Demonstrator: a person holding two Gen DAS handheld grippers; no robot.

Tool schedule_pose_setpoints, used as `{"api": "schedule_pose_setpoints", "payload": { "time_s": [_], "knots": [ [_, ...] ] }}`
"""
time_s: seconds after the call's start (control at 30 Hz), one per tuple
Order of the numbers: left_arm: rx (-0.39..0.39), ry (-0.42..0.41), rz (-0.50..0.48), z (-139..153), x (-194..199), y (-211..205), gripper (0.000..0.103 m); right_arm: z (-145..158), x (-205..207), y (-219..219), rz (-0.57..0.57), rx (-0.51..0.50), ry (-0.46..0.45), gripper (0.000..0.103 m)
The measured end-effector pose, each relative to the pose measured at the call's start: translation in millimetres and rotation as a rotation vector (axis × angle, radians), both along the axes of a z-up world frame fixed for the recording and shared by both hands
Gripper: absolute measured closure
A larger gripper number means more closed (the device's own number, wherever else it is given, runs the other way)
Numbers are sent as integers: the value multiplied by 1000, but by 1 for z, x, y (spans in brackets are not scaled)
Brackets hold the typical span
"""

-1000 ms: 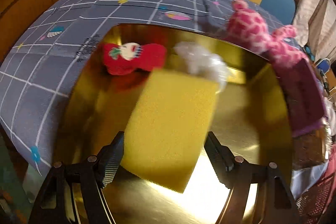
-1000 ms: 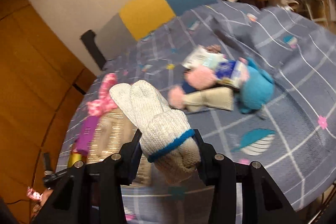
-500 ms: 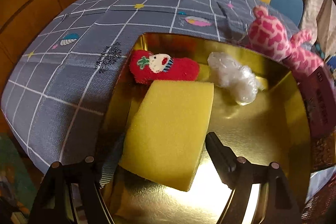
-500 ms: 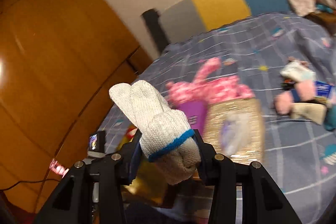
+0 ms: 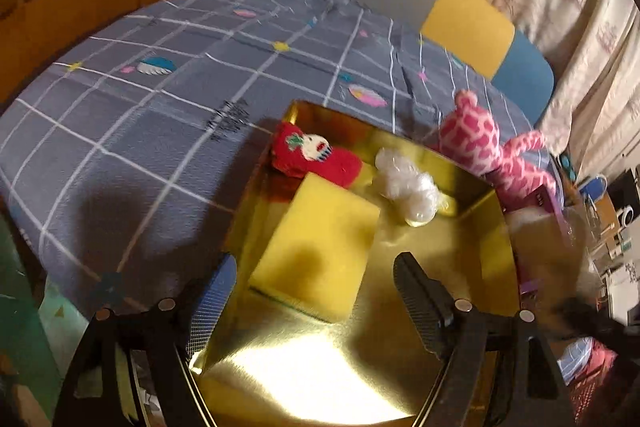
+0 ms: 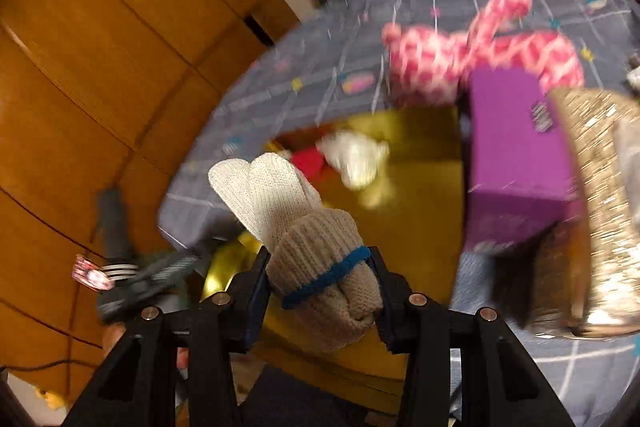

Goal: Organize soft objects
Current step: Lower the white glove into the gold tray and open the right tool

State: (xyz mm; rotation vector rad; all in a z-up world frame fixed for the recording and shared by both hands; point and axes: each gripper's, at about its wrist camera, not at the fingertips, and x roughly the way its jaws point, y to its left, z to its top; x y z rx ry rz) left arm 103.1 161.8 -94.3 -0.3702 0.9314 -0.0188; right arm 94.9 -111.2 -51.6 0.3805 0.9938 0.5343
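Observation:
A shiny gold box lies on the bed. Inside it rest a yellow sponge, a red sock with a white face and a white crinkled plastic wad. My left gripper hangs open just above the near end of the sponge, apart from it. In the right wrist view my right gripper is shut on a cream knitted glove with a blue band, held above the gold box near its front edge. The red sock and the white wad show blurred behind the glove.
A pink spotted plush toy lies on the grey checked bedspread at the box's far right corner. A purple box and a glittery gold box stand to the right. Wooden wardrobe panels rise on the left.
The left gripper let go of the yellow sponge, which now lies in the gold box, and drew back and up. The right gripper swung left with the glove, from the bed's toy pile to over the gold box.

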Motion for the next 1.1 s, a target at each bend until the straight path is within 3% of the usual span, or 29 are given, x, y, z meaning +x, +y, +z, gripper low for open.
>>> {"api": "schedule_pose_setpoints", "payload": {
  "time_s": [0.2,0.5,0.63,0.73,0.9,1.1],
  "knots": [
    [64,-68,-27,16,-24,-4,21,-44,21,39,10,-72,131,57],
    [21,-112,0,23,-38,0,21,-83,58,69,-58,-177,191,57],
    [12,-113,11,22,-39,2,22,-84,72,76,-102,-209,160,54],
    [11,-112,13,21,-39,3,22,-87,85,83,-110,-200,137,39],
    [-13,-115,24,19,-40,5,22,-76,81,81,-112,-152,122,39],
    [-47,-101,3,14,-41,-2,22,-44,53,75,-82,-179,21,36]
  ]
}}
